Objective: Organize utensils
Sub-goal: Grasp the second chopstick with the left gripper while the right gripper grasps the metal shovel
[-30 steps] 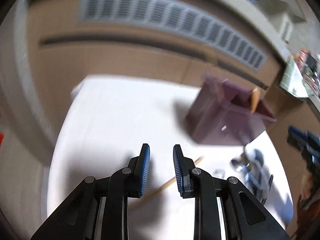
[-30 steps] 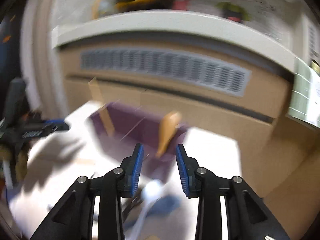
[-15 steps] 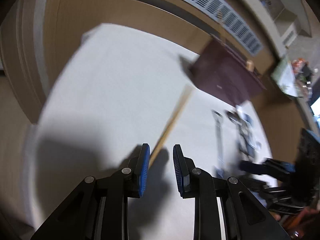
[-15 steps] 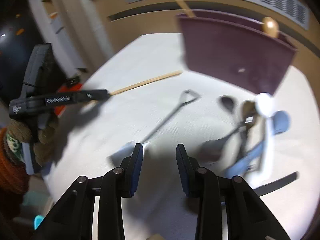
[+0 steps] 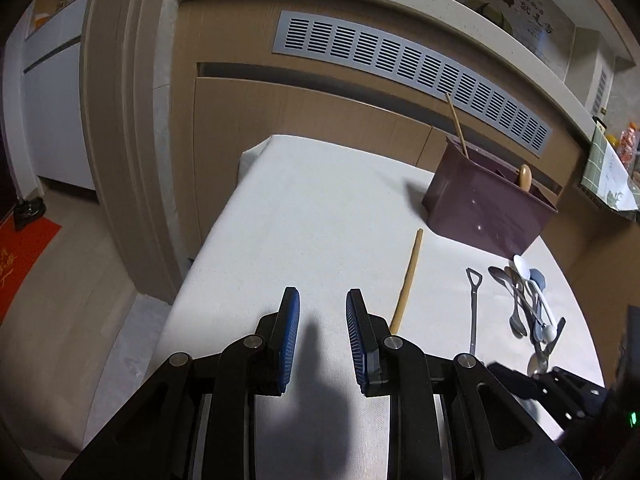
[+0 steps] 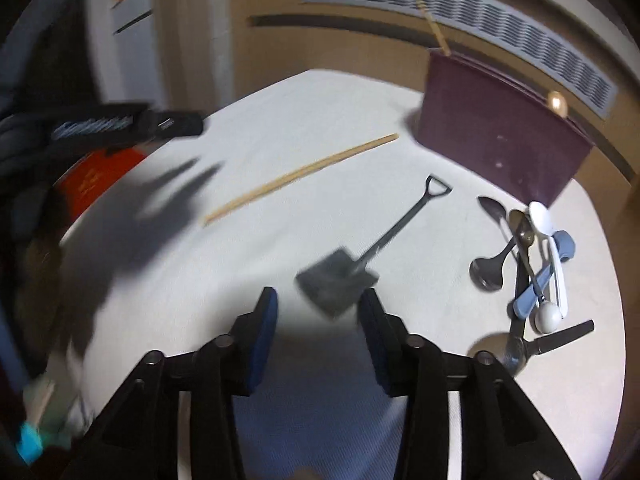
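Dark metal shapes the shovel-shaped spoon [image 6: 362, 252], which lies flat on the white surface [image 6: 280, 128] with its blade just ahead of the right hand-held gripper [image 6: 318, 312] and its looped handle pointing toward the purple utensil box [image 6: 496, 140]. The right hand-held gripper's jaws are opening; the blade sits in front of the gap, not pinched, and nothing lies between the pads. To the left of the spoon a single wooden chopstick [image 6: 300, 178] rests at a slant, apart from it. To the right, a loose pile of spoons [image 6: 524, 256] overlaps in a heap, metal ones mixed with a white one and a pale blue one, close to the box's near corner. The box stands at the far edge of the surface, holding a second chopstick [image 5: 457, 124] upright at its left end and a wooden spoon [image 5: 525, 176] toward its right. The left hand-held gripper [image 5: 322, 332] hovers over bare surface left of the lying chopstick, its blue pads parted on nothing. Behind the surface runs a brown cabinet front with a grey vent grille [image 5: 400, 68].
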`<action>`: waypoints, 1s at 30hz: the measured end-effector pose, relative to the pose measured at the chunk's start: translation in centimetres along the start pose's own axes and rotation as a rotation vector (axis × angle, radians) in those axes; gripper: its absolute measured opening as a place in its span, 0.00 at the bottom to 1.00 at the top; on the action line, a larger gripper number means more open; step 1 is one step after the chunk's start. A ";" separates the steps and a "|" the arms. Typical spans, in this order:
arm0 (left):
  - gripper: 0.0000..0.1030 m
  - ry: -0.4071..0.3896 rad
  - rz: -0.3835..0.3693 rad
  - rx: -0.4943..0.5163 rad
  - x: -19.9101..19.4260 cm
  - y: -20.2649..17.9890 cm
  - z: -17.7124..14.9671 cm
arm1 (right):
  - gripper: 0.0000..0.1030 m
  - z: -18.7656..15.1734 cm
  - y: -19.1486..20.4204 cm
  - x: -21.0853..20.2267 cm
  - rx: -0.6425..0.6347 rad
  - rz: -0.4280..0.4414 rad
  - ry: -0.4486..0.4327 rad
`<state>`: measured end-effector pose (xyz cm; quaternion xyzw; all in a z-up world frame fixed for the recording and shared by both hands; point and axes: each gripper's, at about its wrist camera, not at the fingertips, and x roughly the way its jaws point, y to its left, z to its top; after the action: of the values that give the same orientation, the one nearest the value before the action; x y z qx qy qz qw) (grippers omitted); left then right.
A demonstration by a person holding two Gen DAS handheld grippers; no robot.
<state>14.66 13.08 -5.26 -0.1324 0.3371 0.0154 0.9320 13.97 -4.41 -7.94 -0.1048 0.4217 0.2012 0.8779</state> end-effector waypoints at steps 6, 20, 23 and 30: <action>0.25 0.004 -0.003 -0.011 -0.4 0.8 0.1 | 0.39 0.9 -1.0 0.9 0.031 -0.016 0.015; 0.25 0.047 -0.045 0.023 0.4 -1.3 0.2 | 0.11 0.5 -10.2 -2.8 0.038 -0.060 -0.005; 0.25 0.080 -0.055 0.023 1.2 -1.6 0.2 | 0.15 1.7 -11.3 -2.7 0.035 0.134 -0.004; 0.25 0.141 -0.090 0.049 2.4 -2.4 0.2 | 0.22 5.9 -9.1 0.9 -0.126 0.162 0.027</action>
<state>16.89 10.70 -6.10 -0.1253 0.3960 -0.0441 0.9086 22.61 -10.26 -4.83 -0.1281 0.4272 0.2964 0.8445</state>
